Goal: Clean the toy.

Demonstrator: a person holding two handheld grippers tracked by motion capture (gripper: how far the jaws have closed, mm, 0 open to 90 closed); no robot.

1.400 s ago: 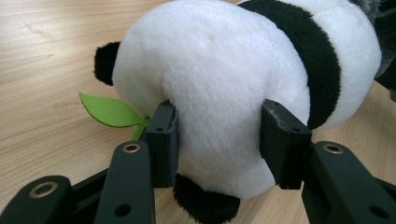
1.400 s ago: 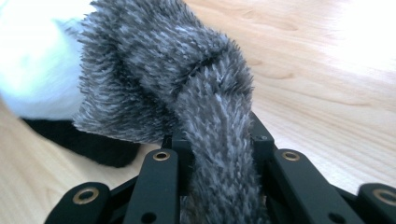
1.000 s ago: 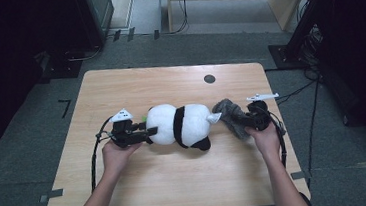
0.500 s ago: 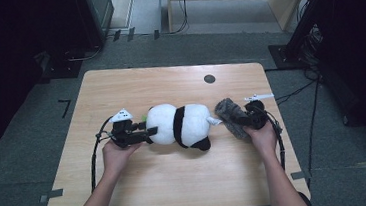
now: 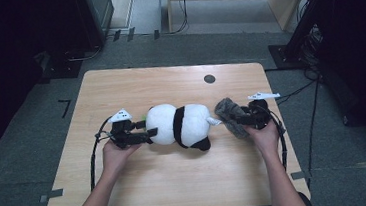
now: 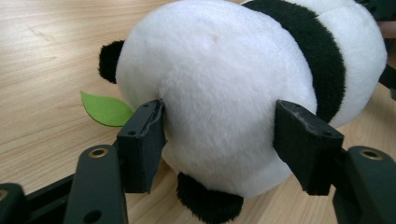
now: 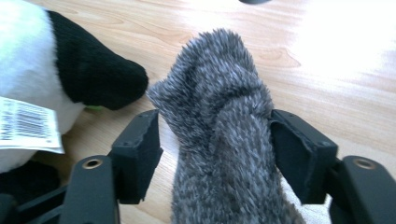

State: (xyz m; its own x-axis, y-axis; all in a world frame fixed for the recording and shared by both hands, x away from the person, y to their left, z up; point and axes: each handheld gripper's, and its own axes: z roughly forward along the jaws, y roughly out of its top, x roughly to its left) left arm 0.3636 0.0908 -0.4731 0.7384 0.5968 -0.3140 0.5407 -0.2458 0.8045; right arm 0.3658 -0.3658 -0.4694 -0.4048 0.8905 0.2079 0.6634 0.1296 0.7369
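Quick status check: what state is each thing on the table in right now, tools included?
Panda: lying on its side on the table, rear tag showing.
Grey sock: bunched, lying between the right tool's jaws, a gap at one pad.
Left tool: jaws just opening, pads at the panda's head, no squeeze visible.
Right tool: jaws just opening, sock released.
Green leaf: flat on the table beside the panda.

Lab, bare table (image 5: 134, 84), floor cables (image 5: 317, 106)
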